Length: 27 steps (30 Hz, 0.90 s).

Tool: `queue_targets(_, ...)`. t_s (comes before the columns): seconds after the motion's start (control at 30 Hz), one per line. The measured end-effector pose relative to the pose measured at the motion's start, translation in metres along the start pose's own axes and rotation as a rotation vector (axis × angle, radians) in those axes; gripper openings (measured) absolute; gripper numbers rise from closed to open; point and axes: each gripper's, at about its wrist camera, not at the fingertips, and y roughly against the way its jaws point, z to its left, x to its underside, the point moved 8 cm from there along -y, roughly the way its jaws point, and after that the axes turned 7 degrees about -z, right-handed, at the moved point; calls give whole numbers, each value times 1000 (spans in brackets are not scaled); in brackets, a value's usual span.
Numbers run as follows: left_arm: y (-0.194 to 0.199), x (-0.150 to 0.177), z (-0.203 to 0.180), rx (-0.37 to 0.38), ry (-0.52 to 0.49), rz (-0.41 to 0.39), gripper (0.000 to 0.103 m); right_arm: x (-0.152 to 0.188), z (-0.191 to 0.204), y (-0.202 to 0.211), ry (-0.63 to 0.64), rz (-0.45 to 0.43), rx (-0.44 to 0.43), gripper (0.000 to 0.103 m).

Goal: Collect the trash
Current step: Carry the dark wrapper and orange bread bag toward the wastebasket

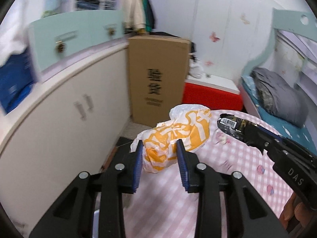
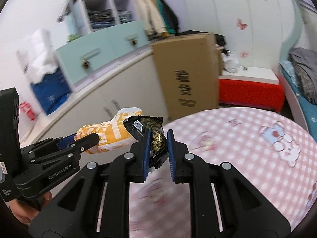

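Now two pieces of trash, both held off the desk [image 2: 247, 138]. Bag [image 1: 178, 136]: crumpled white plastic with orange print, pinched at its near end between the left gripper's [image 1: 160, 148] blue pads, jaws part closed on it, above the desk's left edge. Wrapper [image 2: 152, 136]: black, glossy, gold pattern, barcode, crimped end; clamped in the right gripper [image 2: 158, 140], jaws narrow. Both grippers angle downward, side by side, bag and wrapper close together. One hand [image 2: 21, 212] seen under the left gripper. Pink checked cloth covers the desk.
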Motion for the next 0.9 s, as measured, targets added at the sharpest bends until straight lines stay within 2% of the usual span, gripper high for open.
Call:
queue_targets(0.3,99,54,113,-150,169,8,32,45,129,24,77,47,-175,17)
queue_targets(0.5,136,106,177,-224,254,42,32,91,203,22,124,119,-267,17)
queue_targets(0.73,133,173,229,-279,352,134,32,166,257,5,173,241,-308,17)
queue_targets(0.9,113,227,255,-308,408,226,32,217,269,-13,203,329,-298,17)
